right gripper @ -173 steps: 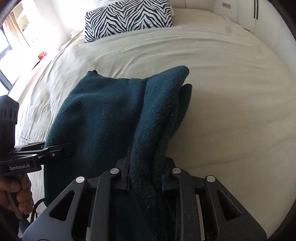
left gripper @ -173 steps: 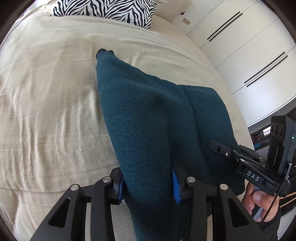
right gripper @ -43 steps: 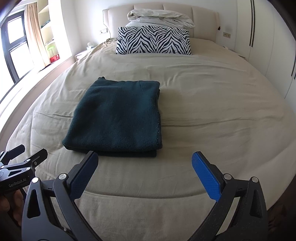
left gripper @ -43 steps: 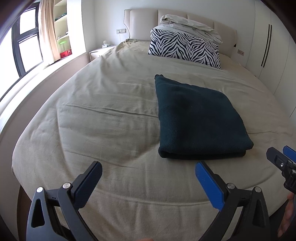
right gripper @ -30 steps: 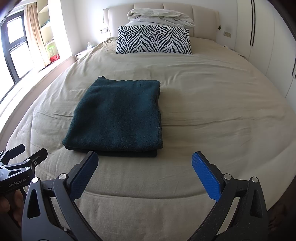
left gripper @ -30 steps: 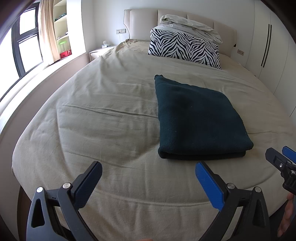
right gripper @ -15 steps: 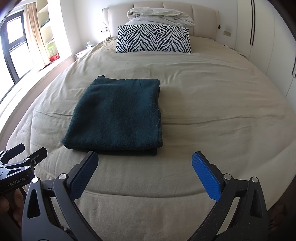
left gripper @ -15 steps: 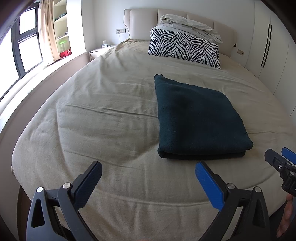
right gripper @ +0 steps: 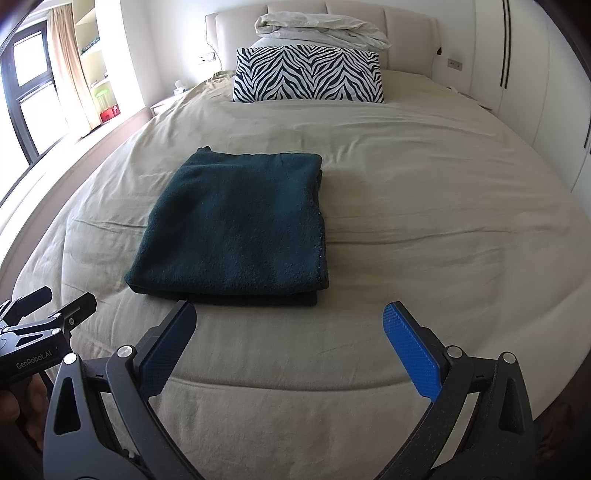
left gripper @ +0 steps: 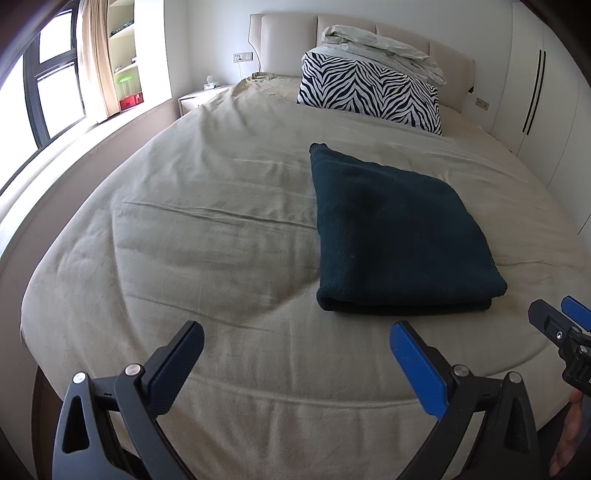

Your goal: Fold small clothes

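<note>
A dark teal knitted garment [left gripper: 391,229] lies folded into a neat rectangle on the beige bed [left gripper: 207,236]; it also shows in the right wrist view [right gripper: 236,225]. My left gripper [left gripper: 295,332] is open and empty, held back over the bed's near edge, left of the garment's near corner. My right gripper [right gripper: 290,314] is open and empty, just short of the garment's near edge. Each gripper shows in the other's view: the right one [left gripper: 557,321] at the right edge, the left one [right gripper: 51,302] at the lower left.
A zebra-print pillow [right gripper: 308,75] with a crumpled white duvet [right gripper: 321,24] on it rests against the headboard. White wardrobe doors [left gripper: 546,110] stand on the right, a window and a shelf [left gripper: 55,85] on the left. The bed's edge is right under both grippers.
Several seconds ago both grippers were shut on the garment, lifting it. Now it lies folded and released, both grippers open and drawn back. Nothing has visibly moved in the last second.
</note>
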`<action>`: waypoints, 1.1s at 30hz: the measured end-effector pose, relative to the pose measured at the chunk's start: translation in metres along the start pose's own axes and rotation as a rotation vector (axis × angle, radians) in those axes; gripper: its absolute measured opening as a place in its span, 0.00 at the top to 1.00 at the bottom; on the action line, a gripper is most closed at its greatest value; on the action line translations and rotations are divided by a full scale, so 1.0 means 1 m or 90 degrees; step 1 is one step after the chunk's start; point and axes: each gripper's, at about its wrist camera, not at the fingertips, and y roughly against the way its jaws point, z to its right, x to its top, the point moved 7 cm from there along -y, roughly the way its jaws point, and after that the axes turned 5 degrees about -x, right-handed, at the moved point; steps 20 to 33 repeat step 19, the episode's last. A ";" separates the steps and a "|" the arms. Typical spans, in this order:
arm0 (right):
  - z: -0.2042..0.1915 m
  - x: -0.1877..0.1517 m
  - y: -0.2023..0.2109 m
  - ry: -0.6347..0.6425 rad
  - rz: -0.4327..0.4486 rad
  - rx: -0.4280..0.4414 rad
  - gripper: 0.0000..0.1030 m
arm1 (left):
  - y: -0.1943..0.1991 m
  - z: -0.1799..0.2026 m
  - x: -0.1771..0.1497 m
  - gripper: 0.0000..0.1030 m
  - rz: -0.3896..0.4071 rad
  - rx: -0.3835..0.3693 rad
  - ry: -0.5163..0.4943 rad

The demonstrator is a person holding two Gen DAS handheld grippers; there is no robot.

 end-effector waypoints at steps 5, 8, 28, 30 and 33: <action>-0.001 -0.002 0.000 0.000 -0.003 0.002 0.00 | -0.001 -0.001 -0.001 0.00 -0.002 0.000 0.001; 0.000 -0.003 0.000 0.001 -0.006 0.003 0.00 | -0.002 -0.002 -0.003 0.00 -0.004 -0.002 0.002; 0.005 -0.005 0.002 -0.004 -0.006 0.010 0.00 | 0.005 -0.001 -0.002 0.00 0.010 0.002 -0.007; 0.005 -0.005 0.002 -0.004 -0.006 0.010 0.00 | 0.005 -0.001 -0.002 0.00 0.010 0.002 -0.007; 0.005 -0.005 0.002 -0.004 -0.006 0.010 0.00 | 0.005 -0.001 -0.002 0.00 0.010 0.002 -0.007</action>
